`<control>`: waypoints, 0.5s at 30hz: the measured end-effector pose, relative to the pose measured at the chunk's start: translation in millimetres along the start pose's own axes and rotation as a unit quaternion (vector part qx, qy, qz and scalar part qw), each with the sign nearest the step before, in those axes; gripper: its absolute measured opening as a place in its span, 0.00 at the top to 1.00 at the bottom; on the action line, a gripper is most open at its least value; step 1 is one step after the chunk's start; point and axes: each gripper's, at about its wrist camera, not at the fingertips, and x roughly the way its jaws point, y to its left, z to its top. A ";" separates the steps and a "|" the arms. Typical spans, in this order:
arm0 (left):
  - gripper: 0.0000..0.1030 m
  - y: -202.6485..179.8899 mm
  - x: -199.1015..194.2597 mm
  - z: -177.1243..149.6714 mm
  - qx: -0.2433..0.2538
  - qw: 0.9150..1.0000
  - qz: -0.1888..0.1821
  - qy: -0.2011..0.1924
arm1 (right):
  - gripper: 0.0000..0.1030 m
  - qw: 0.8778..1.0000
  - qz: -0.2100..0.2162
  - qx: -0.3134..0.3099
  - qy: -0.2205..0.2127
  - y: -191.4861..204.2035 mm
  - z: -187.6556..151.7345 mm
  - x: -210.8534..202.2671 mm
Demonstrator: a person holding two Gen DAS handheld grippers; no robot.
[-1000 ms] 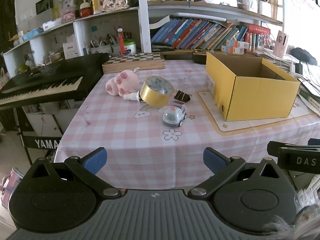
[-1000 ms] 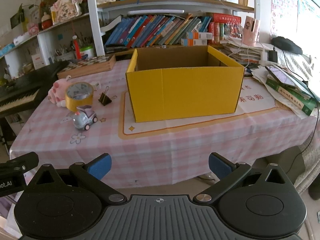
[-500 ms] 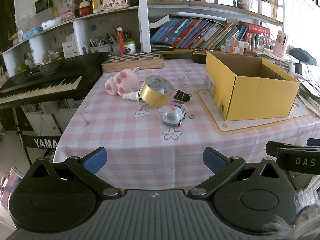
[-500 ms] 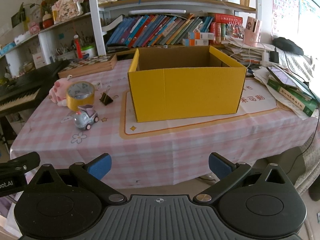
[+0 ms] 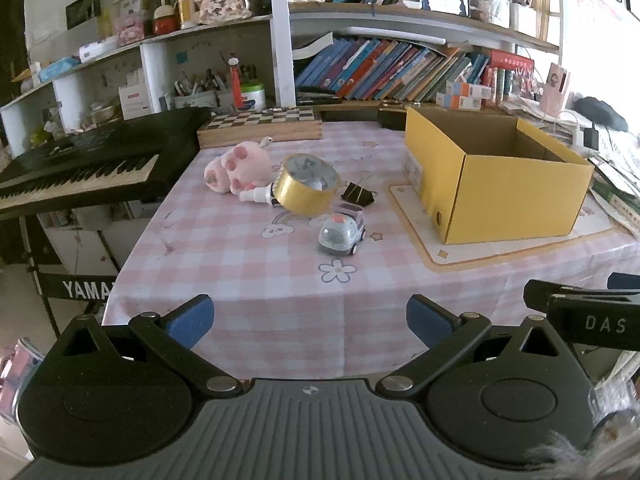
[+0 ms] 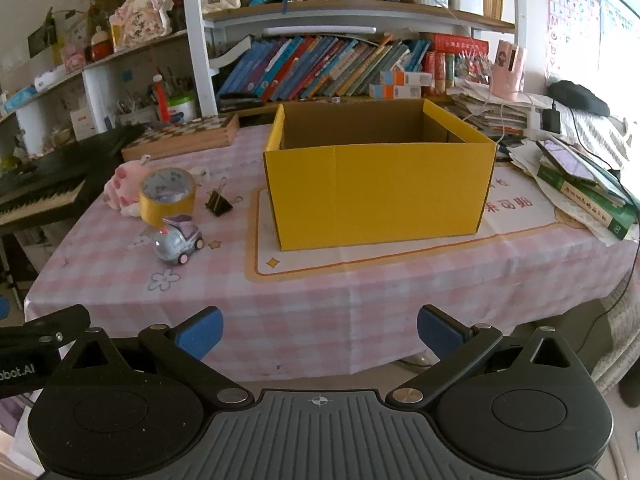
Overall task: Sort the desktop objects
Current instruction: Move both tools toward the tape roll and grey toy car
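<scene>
Both my left gripper [image 5: 310, 320] and right gripper [image 6: 319, 330] hang spread and empty; mid-frame, the tape roll [image 5: 307, 189] leans on a bottle [image 5: 256, 196], so grabbing could roll it off.

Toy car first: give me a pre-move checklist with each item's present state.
1. Left gripper open, nothing in it: ok.
2. Right gripper open, nothing in it: ok.
3. Toy car upright, apart from the tape roll: ok.
4. Yellow box open-topped, visible interior bare: ok; its floor cannot tell.
5. Binder clip clear of the car: ok.
6. White bottle under the tape roll: cannot tell.
</scene>
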 end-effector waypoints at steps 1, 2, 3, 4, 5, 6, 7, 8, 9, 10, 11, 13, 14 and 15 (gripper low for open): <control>0.00 -0.7 0.1 -0.5 0.001 1.000 0.000 0.001 | 0.00 1.000 0.000 0.000 0.000 0.0 -0.2 0.0; 0.00 0.0 0.3 0.3 0.001 1.000 -0.001 0.003 | 0.00 1.000 0.000 0.000 0.000 0.0 -0.3 0.1; 0.00 0.4 -0.2 0.7 0.000 1.000 -0.003 0.003 | 0.00 1.000 0.001 -0.001 0.001 0.3 -0.2 0.1; 0.00 0.8 -0.6 1.0 0.000 1.000 -0.005 0.002 | 0.00 1.000 0.001 -0.002 0.001 0.7 -0.1 0.2; 0.00 1.5 -0.8 1.4 -0.001 1.000 -0.007 0.002 | 0.00 1.000 0.002 -0.003 0.003 1.1 -0.2 0.3; 0.00 1.7 -1.1 1.7 -0.001 1.000 -0.009 0.002 | 0.00 1.000 0.004 -0.005 0.004 1.9 -0.2 0.4; 0.00 1.5 -1.4 1.6 0.000 1.000 -0.011 0.002 | 0.00 1.000 0.005 -0.007 0.004 2.6 -0.2 0.5; 0.00 1.8 -1.1 2.3 0.001 1.000 -0.011 0.003 | 0.00 1.000 0.006 -0.009 0.004 3.4 -0.2 0.6; 0.00 2.1 -1.1 2.3 0.003 1.000 -0.011 0.003 | 0.00 1.000 0.008 -0.011 0.004 4.2 -0.2 0.7; 0.00 2.3 -0.9 2.5 0.004 1.000 -0.010 0.003 | 0.00 1.000 0.011 -0.013 0.003 5.1 -0.6 0.8; 0.00 2.7 -0.9 2.6 0.005 1.000 -0.009 0.003 | 0.00 1.000 0.014 -0.014 0.004 6.2 -0.6 1.0; 0.00 3.3 -1.0 3.1 0.005 1.000 -0.008 0.002 | 0.00 1.000 0.015 -0.017 0.005 8.9 -0.3 1.9; 0.00 3.8 -1.0 3.1 0.005 1.000 -0.008 0.002 | 0.00 1.000 0.014 -0.019 0.005 10.2 -0.2 2.0; 0.00 4.6 -0.8 3.3 0.005 1.000 -0.008 0.002 | 0.00 1.000 0.013 -0.020 0.005 11.3 0.0 2.3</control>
